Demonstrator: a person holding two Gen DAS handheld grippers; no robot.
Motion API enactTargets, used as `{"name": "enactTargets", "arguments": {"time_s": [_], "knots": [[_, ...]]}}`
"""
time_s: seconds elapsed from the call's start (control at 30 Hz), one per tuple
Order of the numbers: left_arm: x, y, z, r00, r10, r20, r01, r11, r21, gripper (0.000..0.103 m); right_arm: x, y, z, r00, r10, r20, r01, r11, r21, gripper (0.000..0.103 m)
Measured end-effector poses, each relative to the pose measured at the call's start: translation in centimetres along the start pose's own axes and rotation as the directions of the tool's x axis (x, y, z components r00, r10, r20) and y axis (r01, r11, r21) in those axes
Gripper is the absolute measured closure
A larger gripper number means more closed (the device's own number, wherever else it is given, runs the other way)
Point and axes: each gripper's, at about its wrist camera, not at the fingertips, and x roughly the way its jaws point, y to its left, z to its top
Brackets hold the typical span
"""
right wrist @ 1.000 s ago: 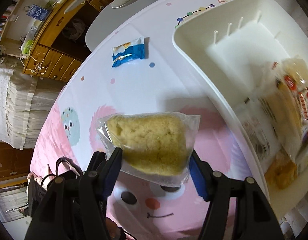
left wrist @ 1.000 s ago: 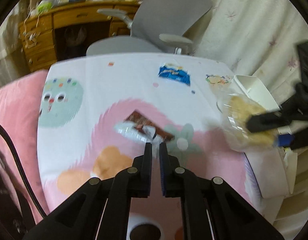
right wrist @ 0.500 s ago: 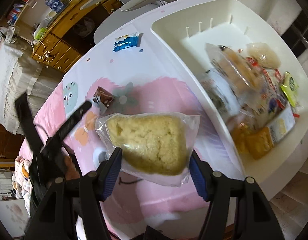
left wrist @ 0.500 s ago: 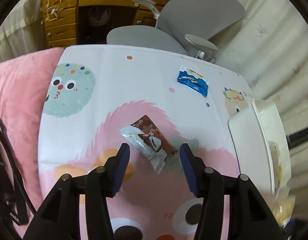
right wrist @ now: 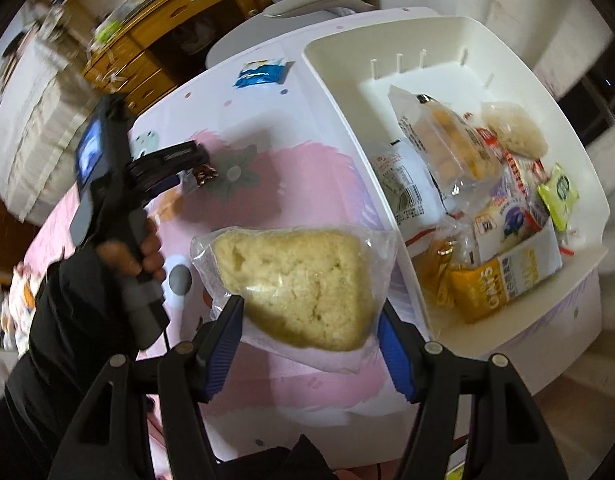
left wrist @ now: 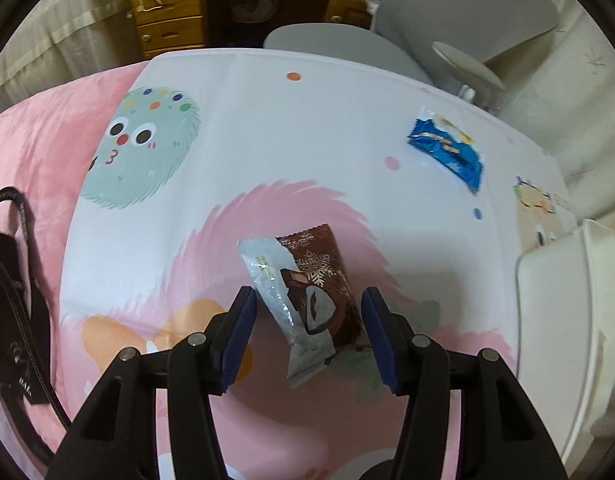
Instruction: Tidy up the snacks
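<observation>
In the left wrist view, our left tongs (left wrist: pixel 307 330) stand open over the desk (left wrist: pixel 307 120), with the brown snack packet (left wrist: pixel 307 296) lying between the pads, not yet pressed; a blue packet (left wrist: pixel 447 148) waits far right. We judge the next move is to lower and close. In the right wrist view, our right tongs (right wrist: pixel 309 342) grip a bagged cake (right wrist: pixel 295 284) near the white bin (right wrist: pixel 347 92), half full of snacks; it must go right, over the rim.

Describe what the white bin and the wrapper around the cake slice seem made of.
White bin: apparently rigid moulded plastic, smooth and slightly glossy, with thin ribs on its far inner wall. Cake slice wrapper: clear thin film, probably plastic, creased and glinting, with the crumb visible through it.
</observation>
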Motion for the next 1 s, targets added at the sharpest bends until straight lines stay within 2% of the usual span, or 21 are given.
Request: {"name": "enactTargets", "arguments": {"time_s": [0.07, 0.13, 0.2, 0.3, 0.5, 0.8, 1.0], "knots": [[0.2, -0.4, -0.2, 1.000, 0.024, 0.008, -0.024, 1.000, -0.008, 0.050, -0.2, -0.4, 0.2, 1.000, 0.001, 0.002, -0.001, 0.999, -0.034, 0.039], [0.2, -0.8, -0.4, 0.998, 0.053, 0.019, -0.053, 0.999, -0.010, 0.056, -0.5, -0.8, 0.3, 1.000, 0.005, 0.002, -0.005, 0.998, -0.059, 0.039], [0.3, -1.2, -0.5, 0.997, 0.069, 0.026, -0.068, 0.997, -0.018, 0.067, -0.7, -1.1, 0.6, 1.000, 0.015, -0.003, -0.015, 0.996, -0.084, 0.039], [0.2, -1.1, -0.7, 0.997, 0.067, 0.035, -0.065, 0.997, -0.048, 0.069, -1.0, -1.8, 1.2, 1.000, 0.026, -0.006, -0.026, 0.993, -0.113, 0.039], [-1.0, -1.0, -1.8, 0.996, 0.082, 0.037, -0.078, 0.992, -0.097, 0.070, -1.6, -3.2, 2.6, 0.999, 0.045, -0.015, -0.047, 0.983, -0.177, 0.039], [-5.9, -2.6, -4.2, 0.992, 0.109, 0.064, -0.097, 0.981, -0.170, 0.070, -3.4, -5.7, 4.7, 0.997, 0.075, -0.023, -0.079, 0.954, -0.289, 0.039], [-10.1, -5.3, -5.6, 0.990, 0.104, 0.094, -0.089, 0.985, -0.151, 0.070, -4.8, -7.8, 5.6, 0.995, 0.097, -0.001, -0.092, 0.941, -0.326, 0.039]]}}
